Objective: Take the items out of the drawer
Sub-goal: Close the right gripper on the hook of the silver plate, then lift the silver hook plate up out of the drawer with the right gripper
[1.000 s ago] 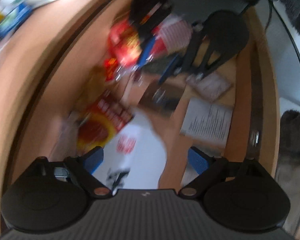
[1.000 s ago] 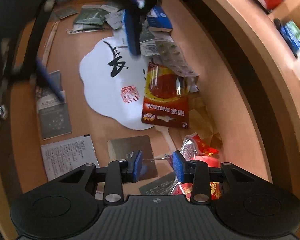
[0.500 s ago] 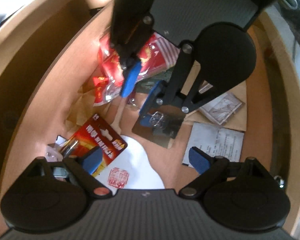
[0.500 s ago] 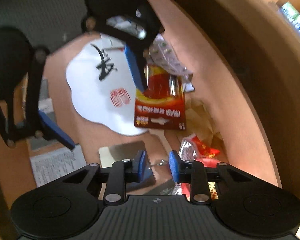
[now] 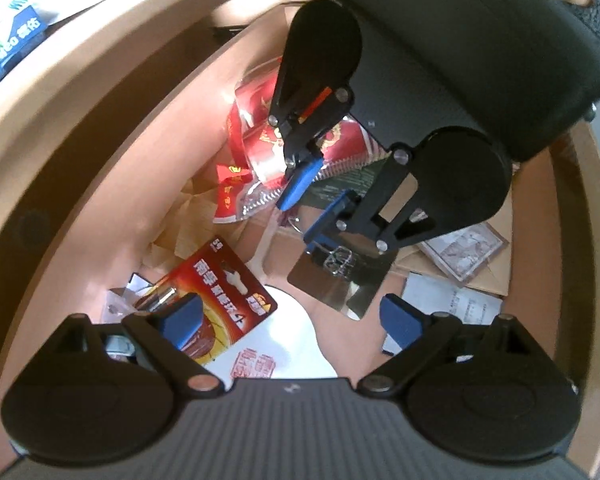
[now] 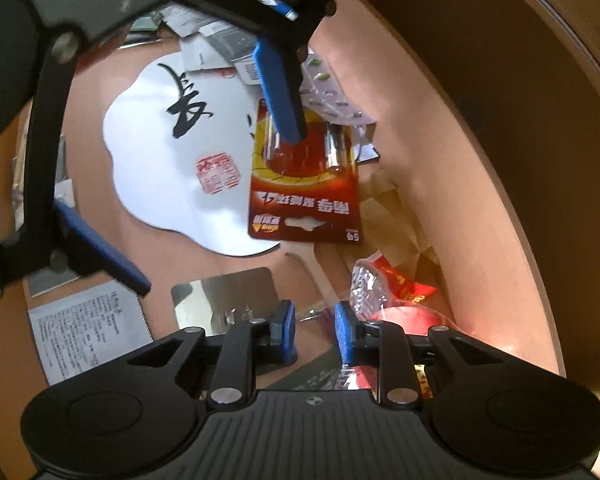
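Note:
The open wooden drawer [image 5: 80, 168] holds a red battery card [image 5: 224, 288] [image 6: 304, 196], a white calligraphy card [image 6: 160, 152], a shiny metal plate [image 5: 340, 284] [image 6: 220, 292] and red foil packets [image 5: 256, 152] [image 6: 392, 280]. My left gripper [image 5: 290, 320] [image 6: 190, 168] stands wide open low over the battery card and white card, with one pad above the batteries. My right gripper [image 6: 315, 330] [image 5: 313, 199] hangs between the metal plate and the red packets. Its jaws are closing, with a thin metal wire loop [image 6: 312, 314] in the narrow gap; the pads do not press on it.
A printed leaflet [image 6: 84, 336] [image 5: 452, 304] lies by the plate. A pill blister [image 6: 332, 96] and small boxes [image 6: 220, 40] lie at the far end. Crumpled gold paper [image 5: 180, 224] sits against the drawer's side wall [image 6: 480, 160]. Packages [image 5: 12, 32] rest on the desktop outside.
Both grippers have sunk deeper into the drawer and come closer together. The right gripper's jaws have narrowed around the wire loop. The left gripper has stayed wide open.

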{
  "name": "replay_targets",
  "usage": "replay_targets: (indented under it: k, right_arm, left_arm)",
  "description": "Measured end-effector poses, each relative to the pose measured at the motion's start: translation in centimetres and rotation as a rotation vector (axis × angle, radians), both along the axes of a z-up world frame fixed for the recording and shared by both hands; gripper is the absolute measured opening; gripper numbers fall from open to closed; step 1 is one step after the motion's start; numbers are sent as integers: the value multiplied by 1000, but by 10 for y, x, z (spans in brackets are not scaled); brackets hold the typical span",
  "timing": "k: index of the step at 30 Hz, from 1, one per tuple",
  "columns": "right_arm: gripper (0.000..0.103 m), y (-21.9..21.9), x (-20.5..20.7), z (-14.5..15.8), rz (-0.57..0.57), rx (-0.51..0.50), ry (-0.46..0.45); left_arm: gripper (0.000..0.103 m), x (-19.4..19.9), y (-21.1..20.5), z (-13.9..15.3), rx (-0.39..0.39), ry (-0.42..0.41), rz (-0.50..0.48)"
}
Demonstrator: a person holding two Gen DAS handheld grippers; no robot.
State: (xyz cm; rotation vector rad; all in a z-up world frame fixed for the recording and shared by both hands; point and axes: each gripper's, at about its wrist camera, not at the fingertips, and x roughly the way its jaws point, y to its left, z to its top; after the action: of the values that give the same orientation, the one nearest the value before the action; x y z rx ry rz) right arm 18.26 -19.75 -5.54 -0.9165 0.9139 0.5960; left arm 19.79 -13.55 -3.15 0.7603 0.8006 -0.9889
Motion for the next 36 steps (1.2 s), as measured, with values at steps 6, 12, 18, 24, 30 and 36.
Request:
replay_targets:
  k: [6, 12, 18, 24, 30, 36]
  right_arm:
    - [2, -1, 1, -5, -11, -24, 14]
    - [1, 2, -1, 1, 2, 13, -14]
    - [1, 3, -6, 2, 24, 9, 18]
    - [5, 1, -6, 9, 11, 54, 0]
    - [6, 5, 0, -1, 2, 35, -3]
    - [7, 7, -1, 0, 0, 52, -11]
  left_arm:
    - [97, -2, -3, -7, 1, -1, -14]
    - [97, -1, -3, -8, -2, -15, -14]
    - [97, 3, -3, -5, -13, 0, 4]
    - [97, 2, -3, -7, 1, -2, -6]
    - [97, -2, -5, -7, 3, -3, -23]
    - [97, -1, -3, -7, 2, 1, -15]
